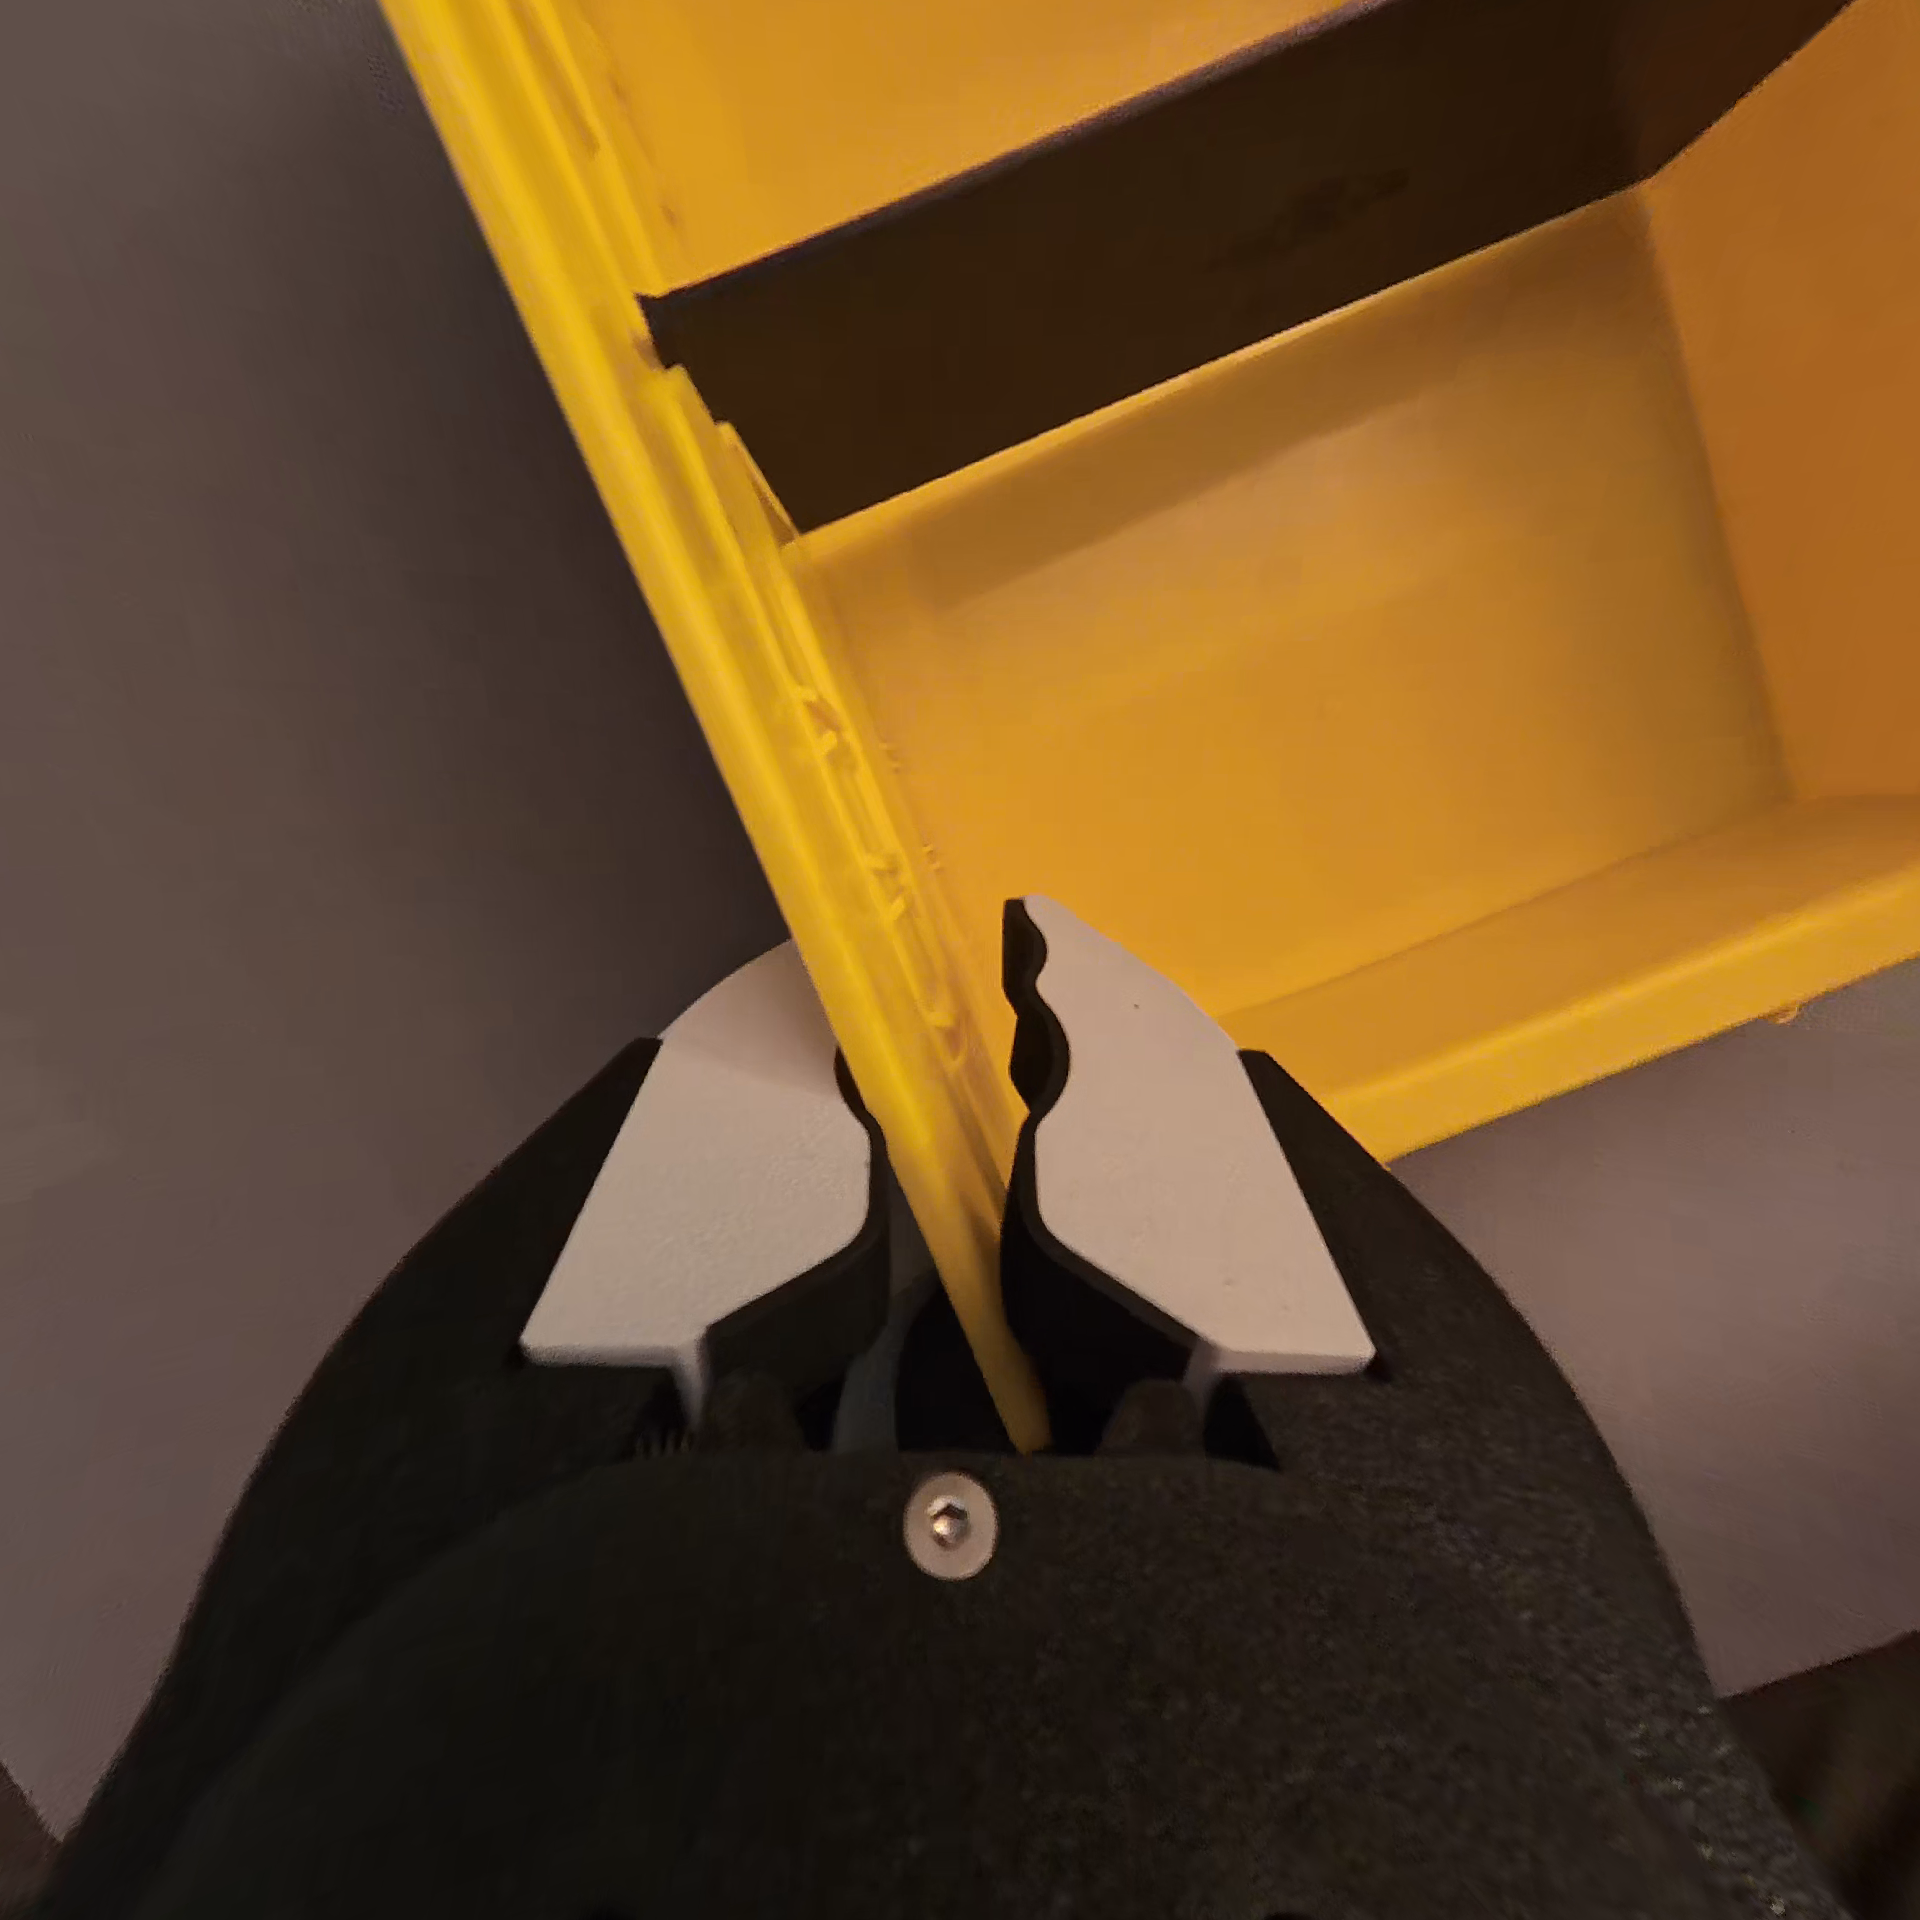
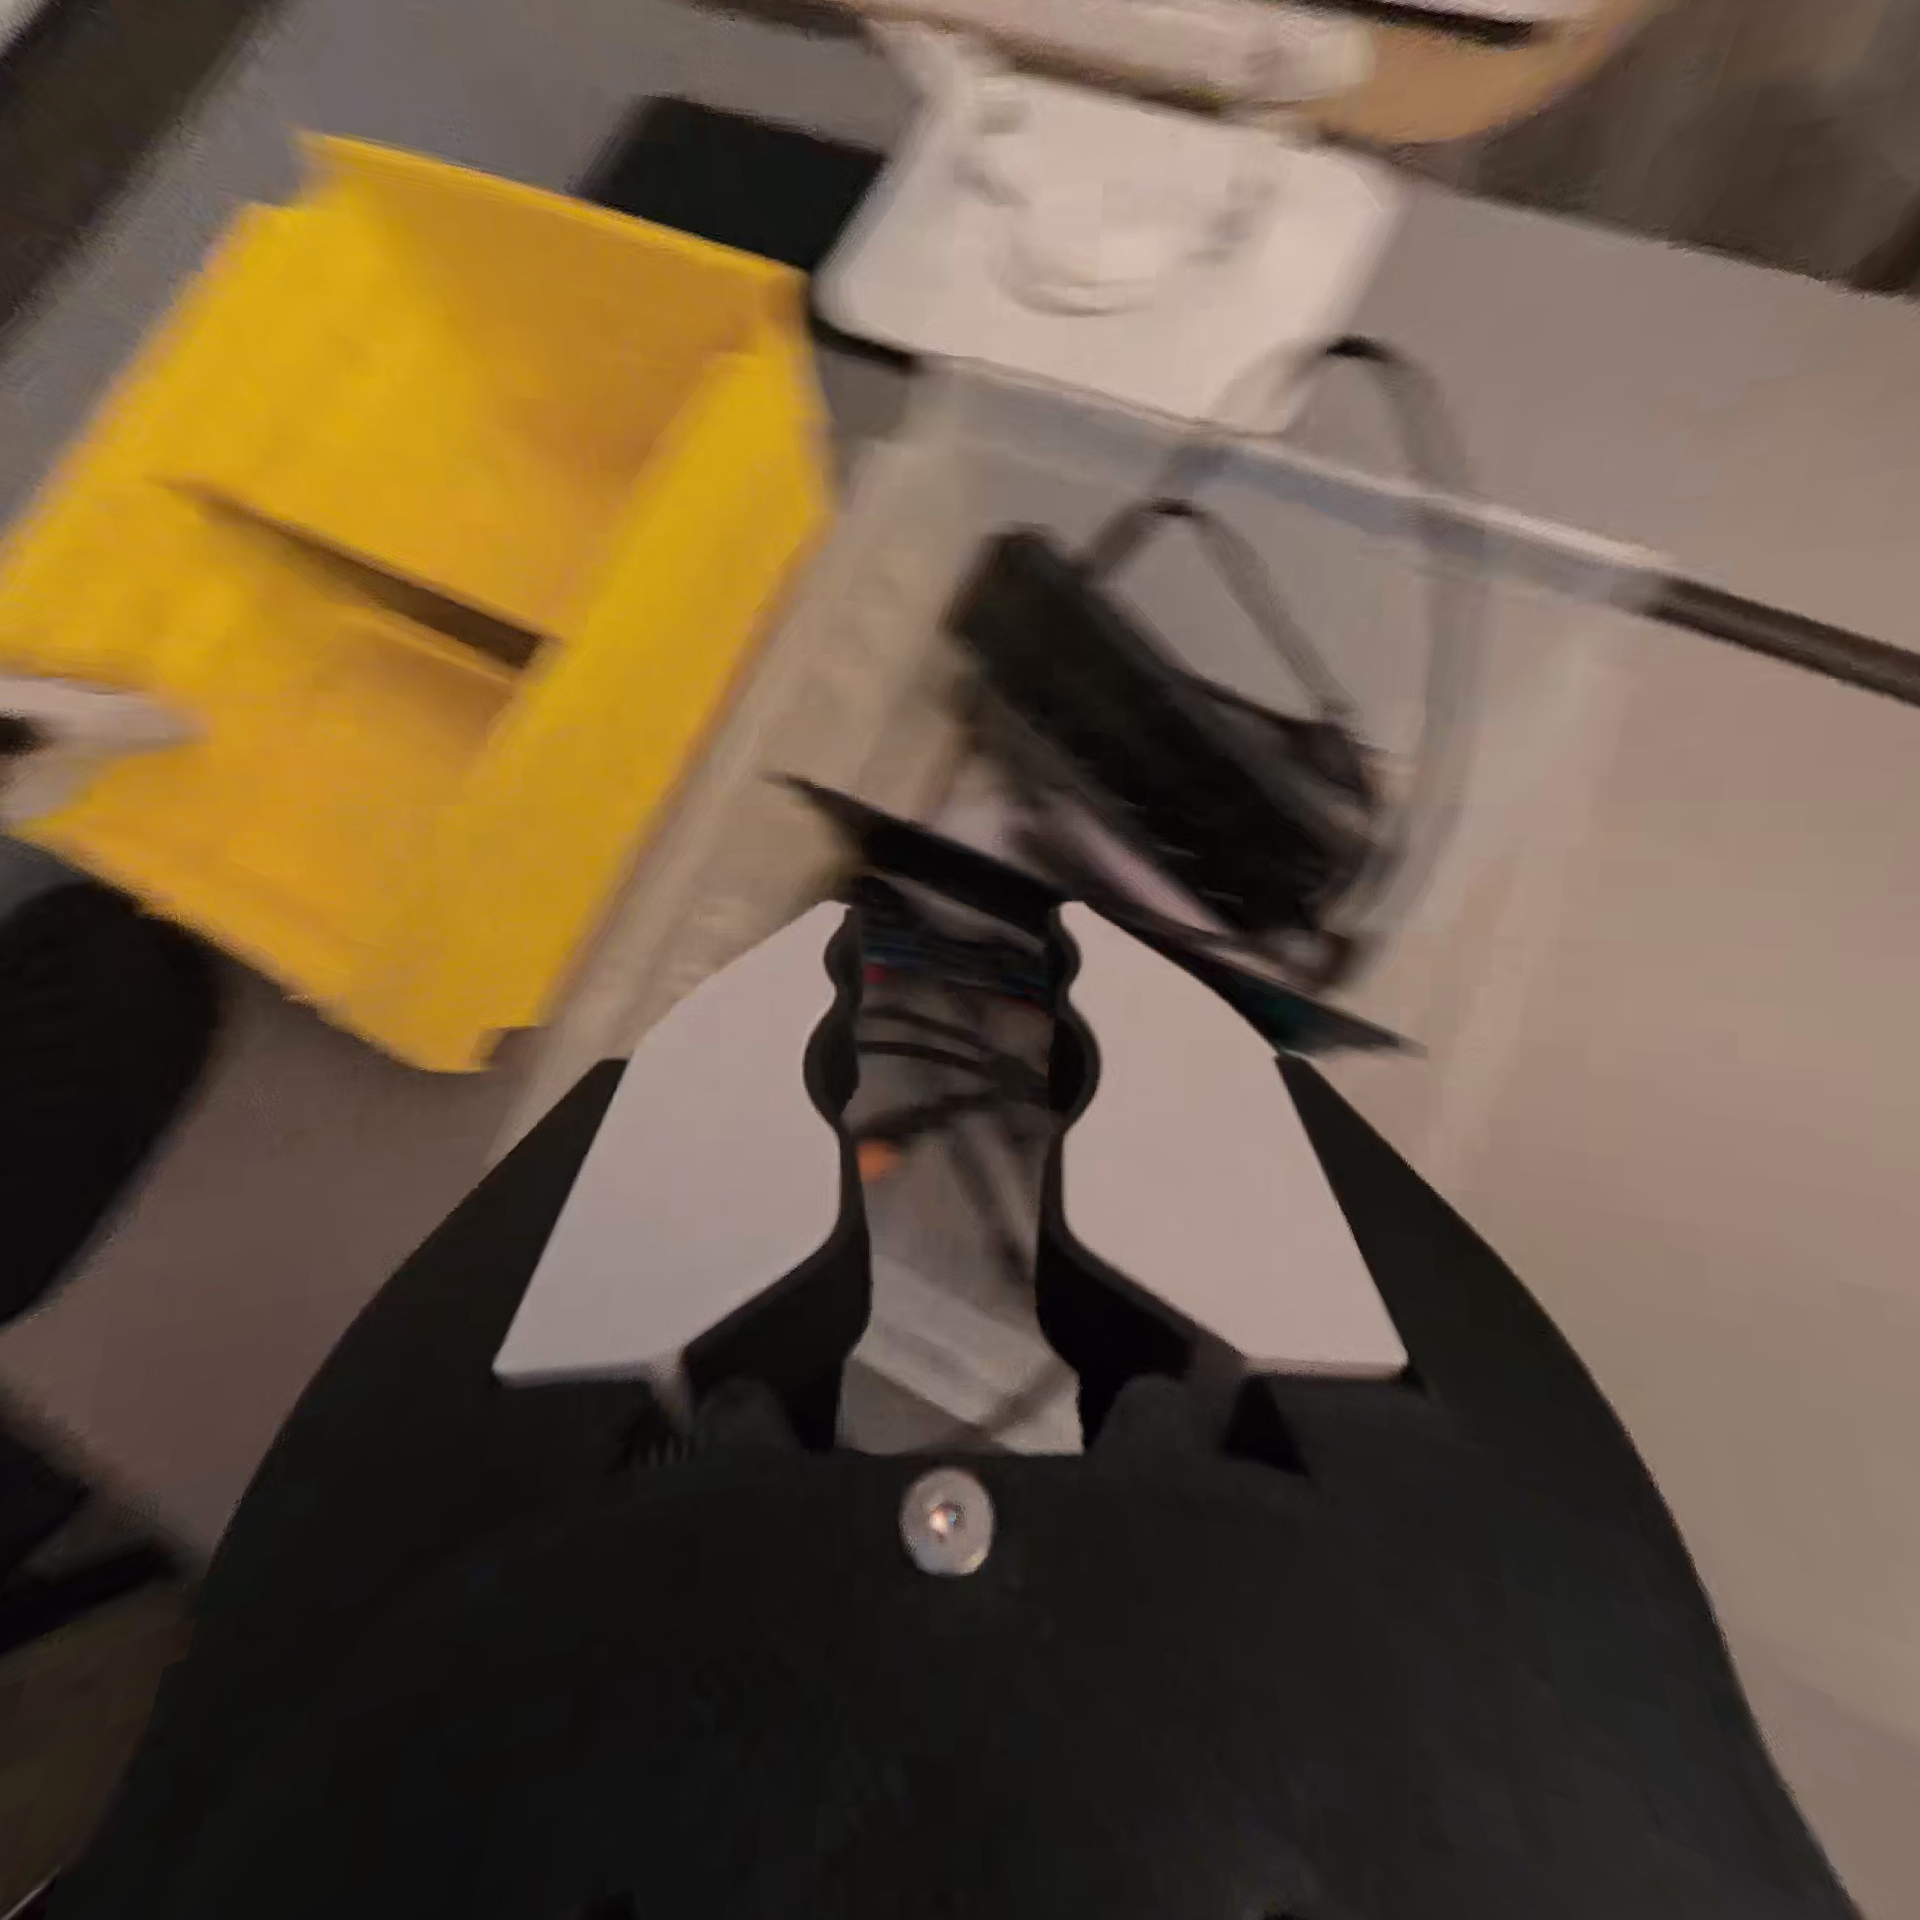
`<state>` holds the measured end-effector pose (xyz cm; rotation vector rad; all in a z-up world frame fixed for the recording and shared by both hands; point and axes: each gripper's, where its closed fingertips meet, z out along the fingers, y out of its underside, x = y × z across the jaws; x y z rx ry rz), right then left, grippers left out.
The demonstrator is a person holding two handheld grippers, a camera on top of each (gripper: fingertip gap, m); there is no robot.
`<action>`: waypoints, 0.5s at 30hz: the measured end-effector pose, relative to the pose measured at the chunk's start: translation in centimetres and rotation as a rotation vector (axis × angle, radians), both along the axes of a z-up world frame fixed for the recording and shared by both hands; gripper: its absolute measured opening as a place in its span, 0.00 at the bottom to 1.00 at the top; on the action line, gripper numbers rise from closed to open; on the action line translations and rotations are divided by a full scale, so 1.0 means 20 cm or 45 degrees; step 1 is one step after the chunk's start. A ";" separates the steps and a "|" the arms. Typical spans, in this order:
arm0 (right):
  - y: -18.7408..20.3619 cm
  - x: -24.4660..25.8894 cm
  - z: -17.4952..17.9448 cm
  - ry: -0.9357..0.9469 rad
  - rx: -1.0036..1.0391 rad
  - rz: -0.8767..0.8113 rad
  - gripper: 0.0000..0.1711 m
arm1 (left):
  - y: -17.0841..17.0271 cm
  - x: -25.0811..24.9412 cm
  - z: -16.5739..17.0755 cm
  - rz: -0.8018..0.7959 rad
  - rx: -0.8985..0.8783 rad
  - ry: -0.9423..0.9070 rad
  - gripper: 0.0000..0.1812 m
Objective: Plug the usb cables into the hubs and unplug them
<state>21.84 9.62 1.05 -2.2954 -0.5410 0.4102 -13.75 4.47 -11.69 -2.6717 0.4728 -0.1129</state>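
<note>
Left gripper is clamped on the yellow bin wall at centre frame; right gripper pinches a clear bag holding a dark cable bundle, so lift it slowly and steadily.

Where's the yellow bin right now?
The yellow bin fills the upper right of the left wrist view, its side wall clamped in the left gripper. The right wrist view shows it upper left, beside a clear bag holding dark cables.

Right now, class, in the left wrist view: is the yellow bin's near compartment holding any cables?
No. The yellow bin's near compartment shows only bare yellow floor, while the left tongs clamp its side wall.
</note>
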 end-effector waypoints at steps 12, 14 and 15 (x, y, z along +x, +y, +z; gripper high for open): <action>0.01 -0.84 -0.43 -0.179 -0.480 0.123 0.22 | 0.04 0.00 0.43 0.058 0.649 0.033 0.27; -0.01 -0.87 -0.51 -0.170 -0.593 0.101 0.24 | 0.05 0.01 0.52 0.077 0.808 0.092 0.28; -0.01 -0.87 -0.54 -0.170 -0.647 0.082 0.24 | 0.04 0.00 0.57 0.088 0.882 0.121 0.27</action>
